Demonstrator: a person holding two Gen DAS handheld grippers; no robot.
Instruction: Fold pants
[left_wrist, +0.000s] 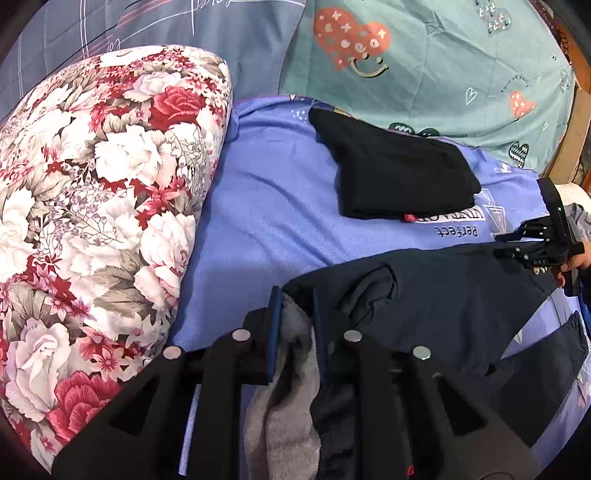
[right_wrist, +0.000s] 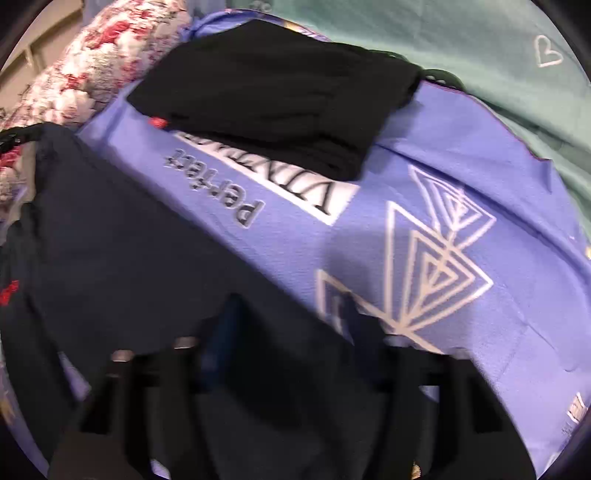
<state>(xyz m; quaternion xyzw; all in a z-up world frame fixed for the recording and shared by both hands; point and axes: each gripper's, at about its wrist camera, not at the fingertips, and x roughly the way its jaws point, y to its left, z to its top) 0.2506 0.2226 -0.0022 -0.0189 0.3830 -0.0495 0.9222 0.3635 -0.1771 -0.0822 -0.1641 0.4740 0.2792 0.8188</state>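
Though motion-blurred, both claws — left claw (left_wrist: 295, 314), right claw (right_wrist: 291, 325) — clamped on navy pants (left_wrist: 443, 291).

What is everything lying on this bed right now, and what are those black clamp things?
Navy pants: one, dark navy with a grey lining, spread across the near part of the purple sheet, gripped at both ends.
Folded black garment: one, black with a small red tag, farther back on the purple sheet, partly covering the printed lettering.
Purple sheet: one, lilac with white triangle print and the word "Perfect", under both garments.
Floral quilt: one, white and red roses, bundled at the left.
Teal sheet: one, teal with orange hearts, behind the purple sheet.
Left gripper: one, black with blue pads, closed on the pants' lined edge.
Right gripper: one, black, blurred, closed on the pants' other end.
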